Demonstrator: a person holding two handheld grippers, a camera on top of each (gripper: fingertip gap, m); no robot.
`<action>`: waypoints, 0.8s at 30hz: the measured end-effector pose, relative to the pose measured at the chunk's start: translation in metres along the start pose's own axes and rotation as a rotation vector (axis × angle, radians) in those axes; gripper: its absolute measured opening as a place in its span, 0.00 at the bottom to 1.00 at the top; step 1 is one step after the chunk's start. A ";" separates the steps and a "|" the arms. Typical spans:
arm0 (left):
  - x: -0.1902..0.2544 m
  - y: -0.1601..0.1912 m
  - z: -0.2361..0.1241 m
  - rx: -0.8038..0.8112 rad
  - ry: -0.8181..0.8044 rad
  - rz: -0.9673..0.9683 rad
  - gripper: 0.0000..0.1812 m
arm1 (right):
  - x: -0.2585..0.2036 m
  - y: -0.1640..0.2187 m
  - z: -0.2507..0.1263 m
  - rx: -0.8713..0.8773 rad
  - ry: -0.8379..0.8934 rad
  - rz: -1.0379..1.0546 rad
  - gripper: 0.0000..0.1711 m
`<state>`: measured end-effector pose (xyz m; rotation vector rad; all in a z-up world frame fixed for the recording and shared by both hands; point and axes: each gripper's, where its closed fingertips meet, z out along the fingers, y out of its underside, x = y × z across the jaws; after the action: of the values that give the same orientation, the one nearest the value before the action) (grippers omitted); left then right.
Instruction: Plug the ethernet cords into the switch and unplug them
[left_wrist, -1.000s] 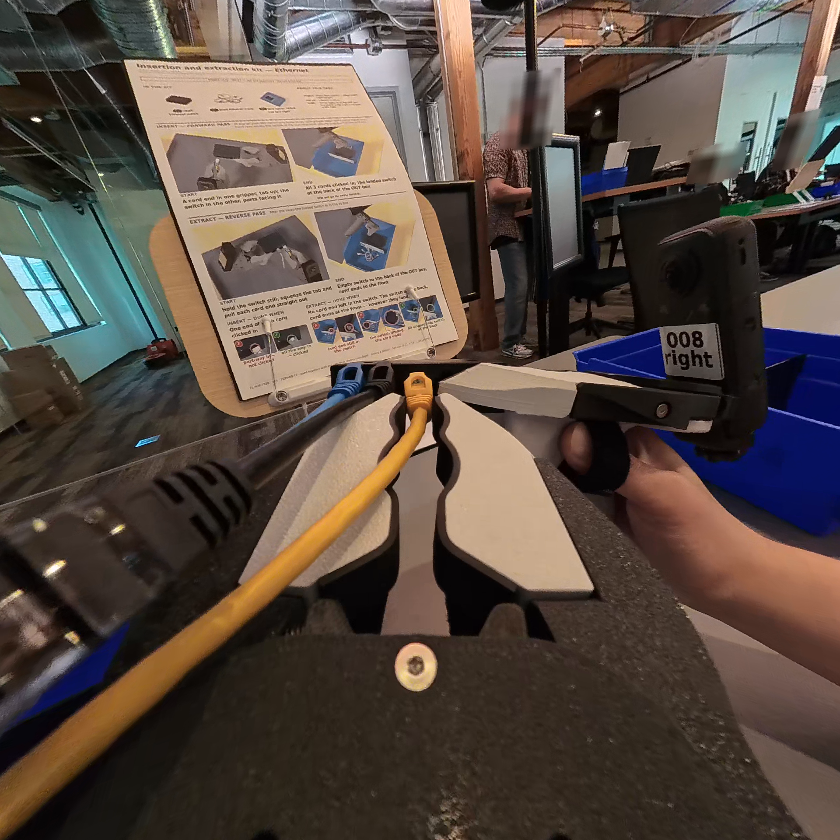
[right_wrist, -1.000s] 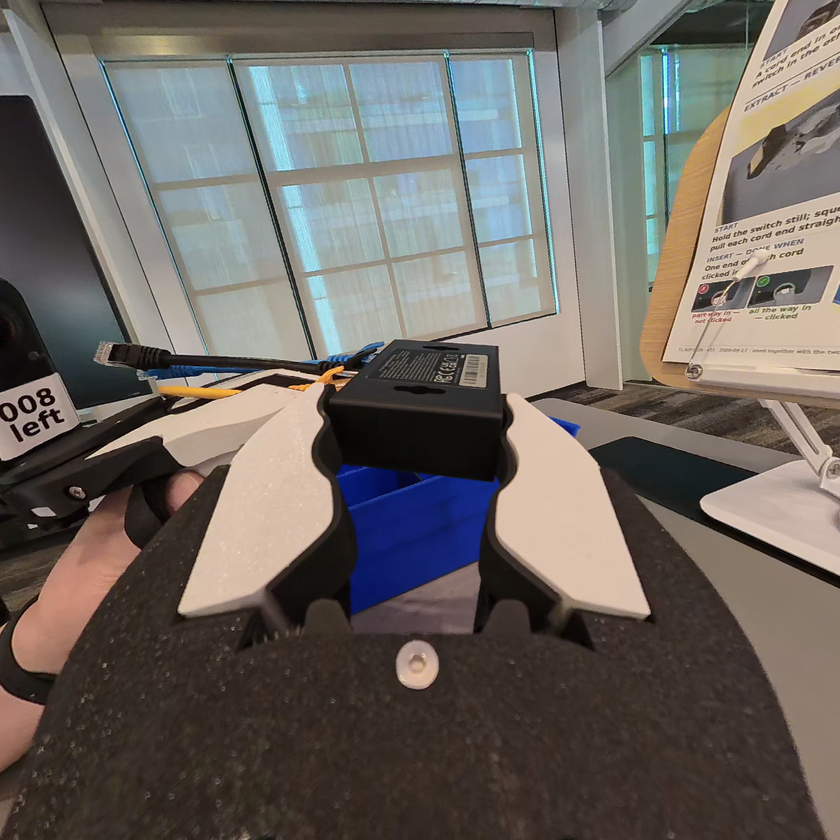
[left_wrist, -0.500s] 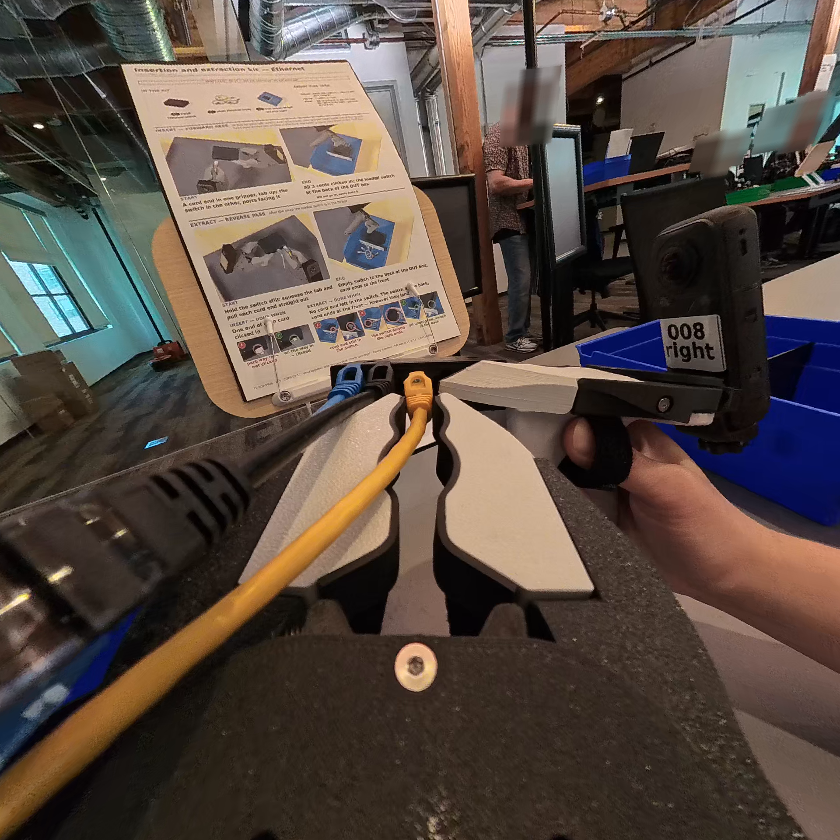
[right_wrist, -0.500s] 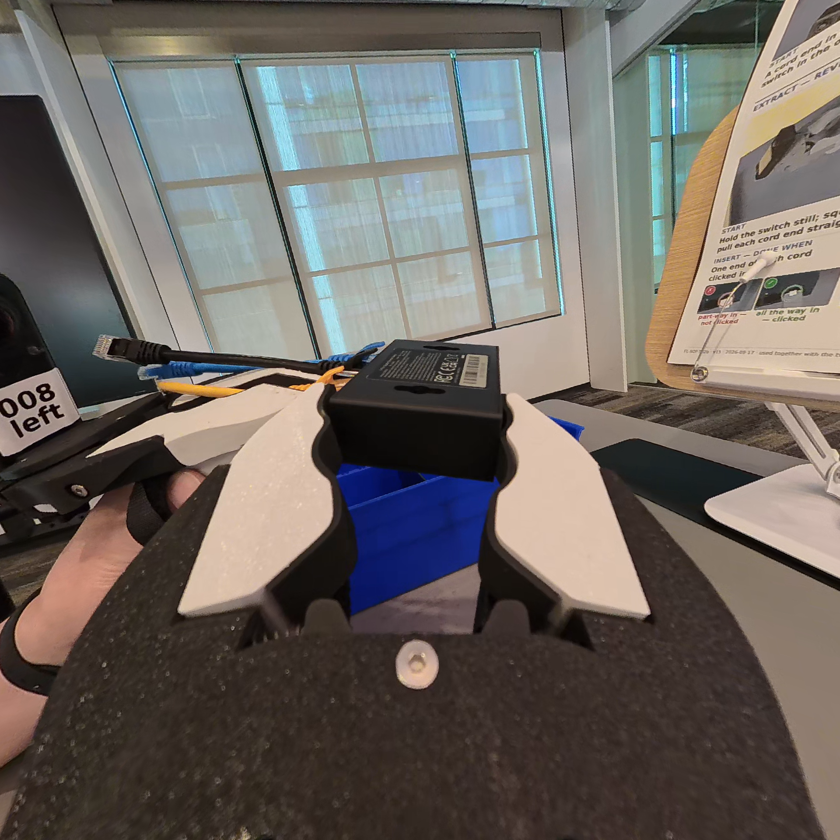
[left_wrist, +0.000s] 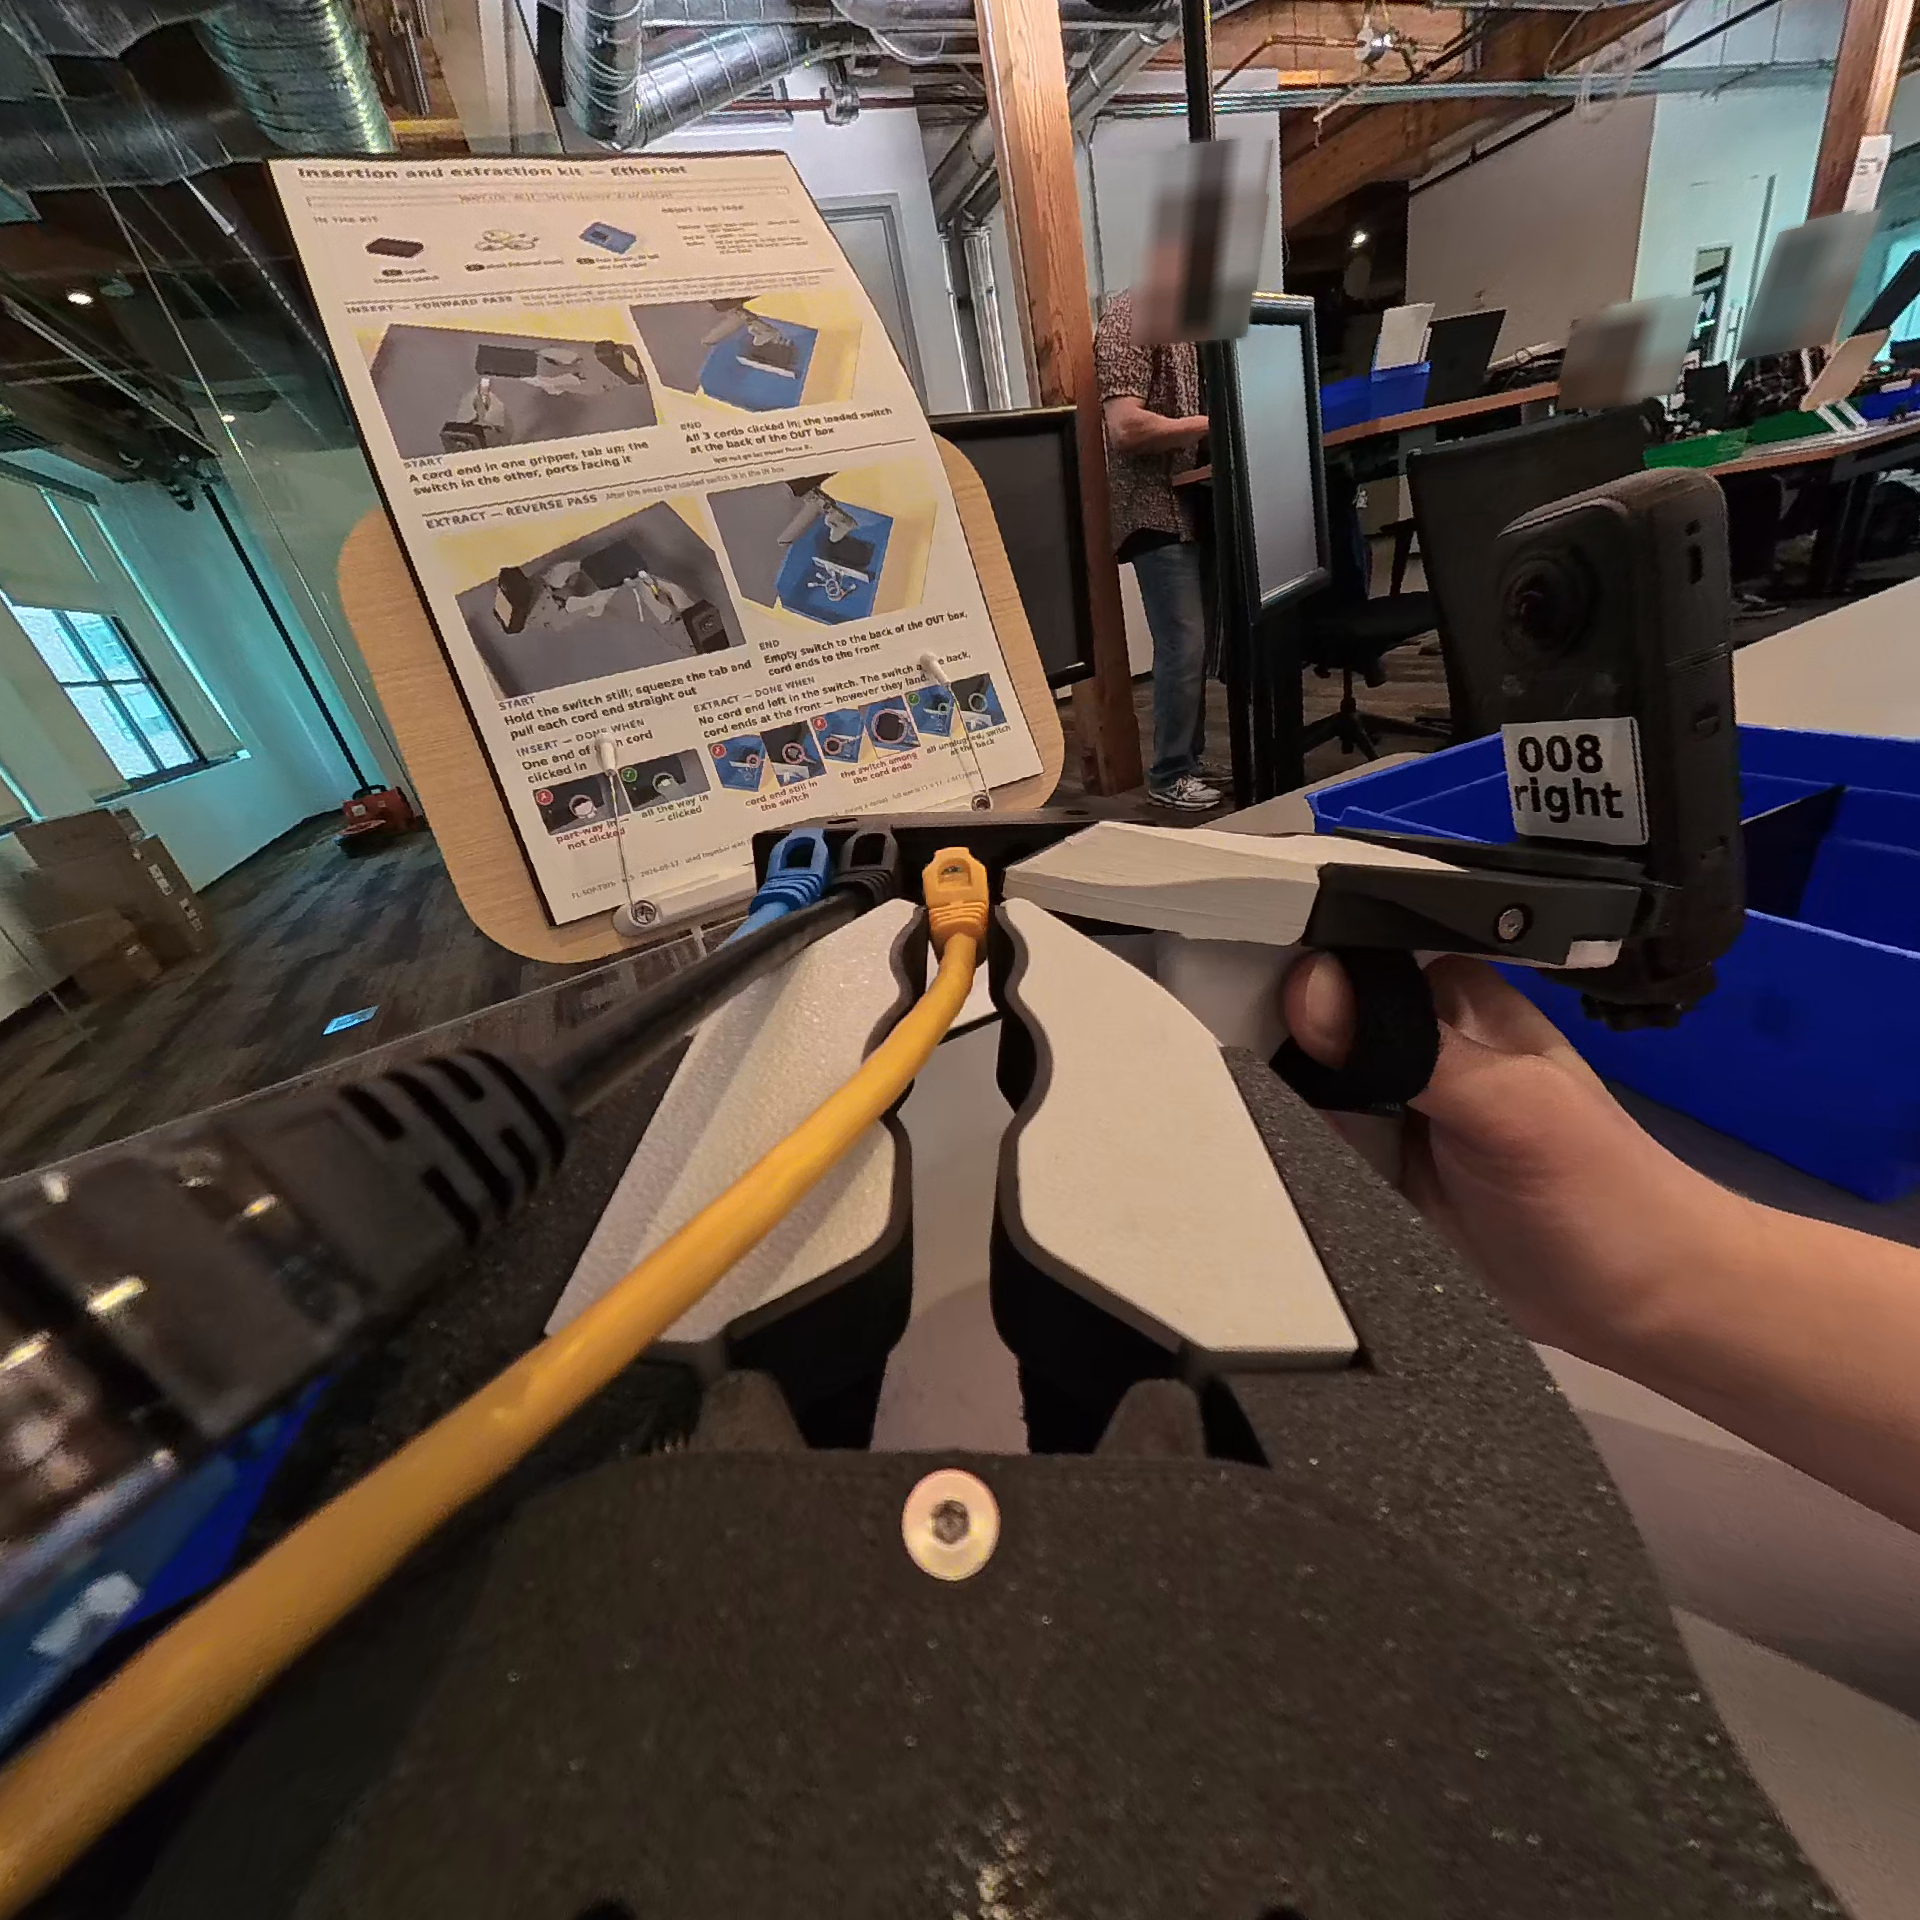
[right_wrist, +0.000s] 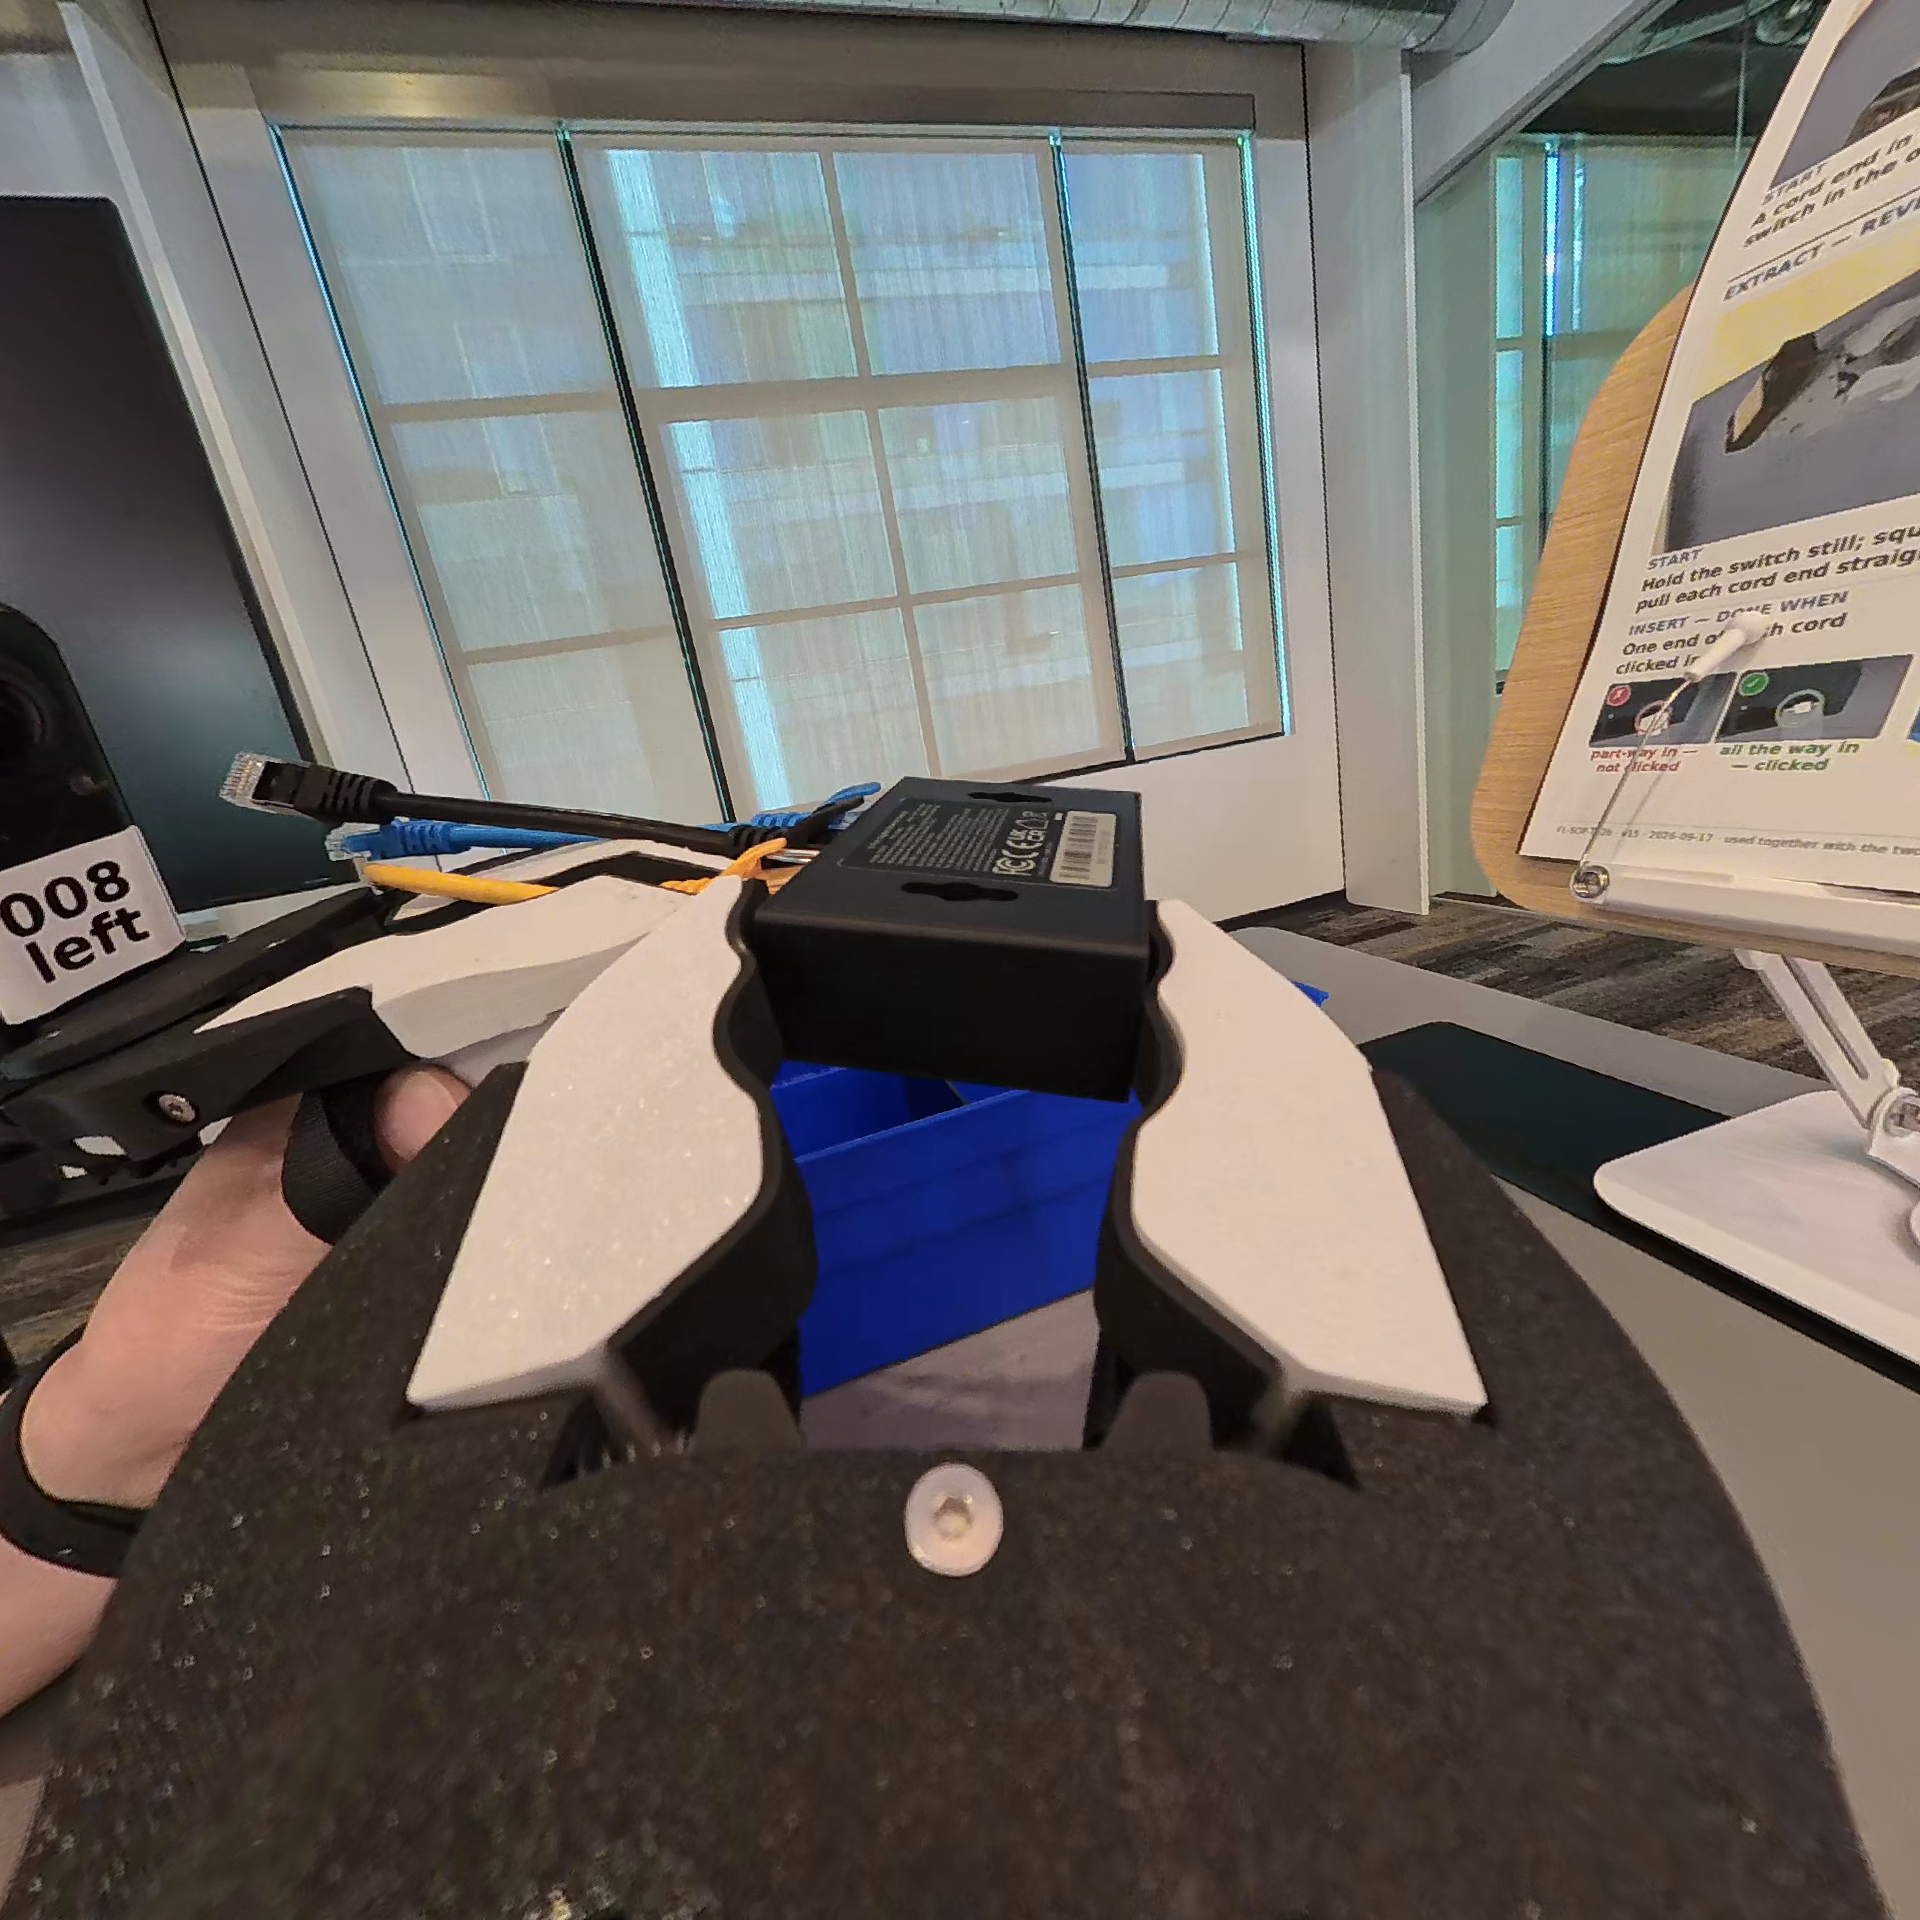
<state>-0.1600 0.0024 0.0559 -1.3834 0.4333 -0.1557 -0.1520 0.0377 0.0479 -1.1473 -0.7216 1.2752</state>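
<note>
Right gripper (right_wrist: 951, 966) clamped on the black switch (right_wrist: 971, 935), held in the air above the blue bin (right_wrist: 935, 1164), label side up. Left gripper (left_wrist: 956, 914) closed around the yellow cord (left_wrist: 727, 1226) just behind its plug, seated in the switch's port face beside the black cord (left_wrist: 665, 997) and blue cord (left_wrist: 784, 883). Free ends of all three trailing back over the left gripper. Instruction sheet (left_wrist: 665, 520) propped on a stand behind.
</note>
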 end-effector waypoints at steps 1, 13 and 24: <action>0.000 0.000 0.000 0.000 0.001 0.001 0.06 | 0.000 0.000 0.000 0.001 -0.003 0.001 0.38; 0.003 -0.002 0.000 0.012 0.015 0.004 0.06 | -0.001 -0.003 -0.002 0.012 -0.004 -0.029 0.38; 0.007 -0.010 -0.007 0.073 0.025 0.034 0.06 | -0.010 -0.013 -0.004 0.023 -0.017 -0.129 0.38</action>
<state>-0.1547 -0.0088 0.0634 -1.3032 0.4677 -0.1600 -0.1456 0.0282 0.0600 -1.0556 -0.7797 1.1832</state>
